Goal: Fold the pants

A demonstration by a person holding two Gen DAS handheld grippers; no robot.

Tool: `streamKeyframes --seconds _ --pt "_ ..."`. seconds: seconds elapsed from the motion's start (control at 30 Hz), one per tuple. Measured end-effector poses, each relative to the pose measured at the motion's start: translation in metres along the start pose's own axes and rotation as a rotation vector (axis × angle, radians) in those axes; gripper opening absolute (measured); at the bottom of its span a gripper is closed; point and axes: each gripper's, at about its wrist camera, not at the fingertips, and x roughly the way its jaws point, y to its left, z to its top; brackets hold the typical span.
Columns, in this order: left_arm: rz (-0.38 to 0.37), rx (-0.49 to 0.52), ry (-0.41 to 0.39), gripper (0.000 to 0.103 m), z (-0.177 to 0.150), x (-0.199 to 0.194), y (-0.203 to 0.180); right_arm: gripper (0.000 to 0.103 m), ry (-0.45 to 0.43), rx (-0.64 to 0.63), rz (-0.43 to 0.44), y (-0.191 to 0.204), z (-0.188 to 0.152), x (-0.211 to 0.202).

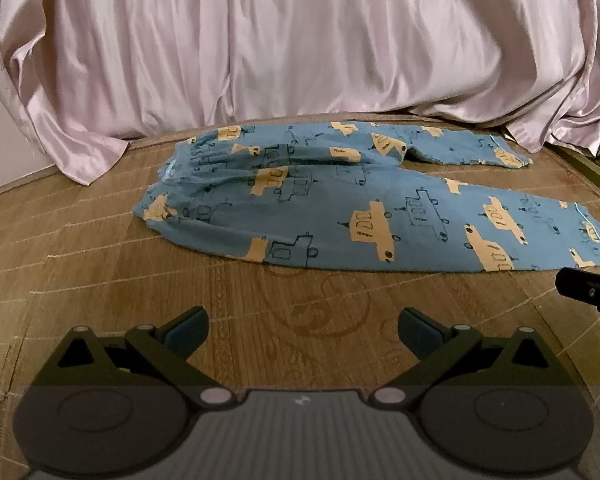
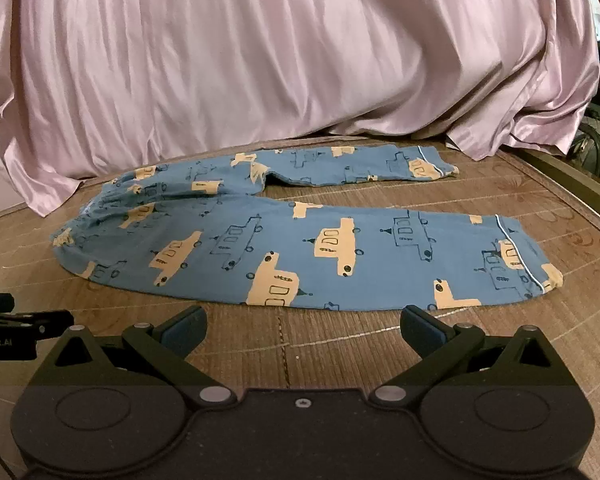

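Hand-held grippers (image 1: 303,330) (image 2: 303,330) level, agape, before pants (image 2: 300,248)

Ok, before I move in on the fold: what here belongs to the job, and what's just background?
Part of the job:
- blue pants, spread flat, legs apart
- left gripper, open, short of the cloth
- right gripper, open, short of the near leg

Just there:
- woven mat under the pants
- pink satin sheet hanging behind
- dark frame at the mat's right edge

Blue car-print pants (image 2: 300,256) flat, unfolded, legs spread apart
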Motion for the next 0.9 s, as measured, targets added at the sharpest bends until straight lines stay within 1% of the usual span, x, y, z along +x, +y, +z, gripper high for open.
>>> streamKeyframes --seconds 0.17,0.4,0.5,0.6,0.67,0.73,0.77,0.83,0.9 --pt "-0.001 0.002 0.008 0.103 -0.001 0.003 -0.001 0.103 0.004 0.000 0.000 -0.001 -0.001 0.002" --pt "0.002 -0.005 0.049 0.103 -0.004 0.006 -0.003 0.103 0.004 -0.009 0.015 -0.005 -0.003 0.006" --pt "0.012 -0.024 0.086 0.103 -0.003 0.007 -0.003 0.103 -0.012 -0.031 0.039 -0.007 -0.002 0.008" --pt "-0.023 -0.043 0.144 0.103 0.005 0.007 -0.001 0.103 -0.056 -0.065 0.090 -0.010 0.008 0.011" --pt "-0.049 -0.015 0.159 0.103 0.017 0.007 0.000 0.102 -0.092 -0.108 0.152 -0.013 0.017 0.014" --pt "-0.046 0.044 0.166 0.103 0.036 0.006 -0.002 0.102 -0.137 -0.138 0.216 -0.018 0.029 0.021" --pt "-0.028 0.086 0.166 0.103 0.051 0.006 -0.002 0.102 -0.146 -0.148 0.234 -0.019 0.035 0.025" --pt "0.016 0.135 0.173 0.103 0.077 0.007 -0.004 0.102 -0.171 -0.150 0.272 -0.023 0.050 0.038" --pt "0.077 0.147 0.209 0.103 0.110 0.012 -0.005 0.102 -0.191 -0.118 0.274 -0.025 0.062 0.048"
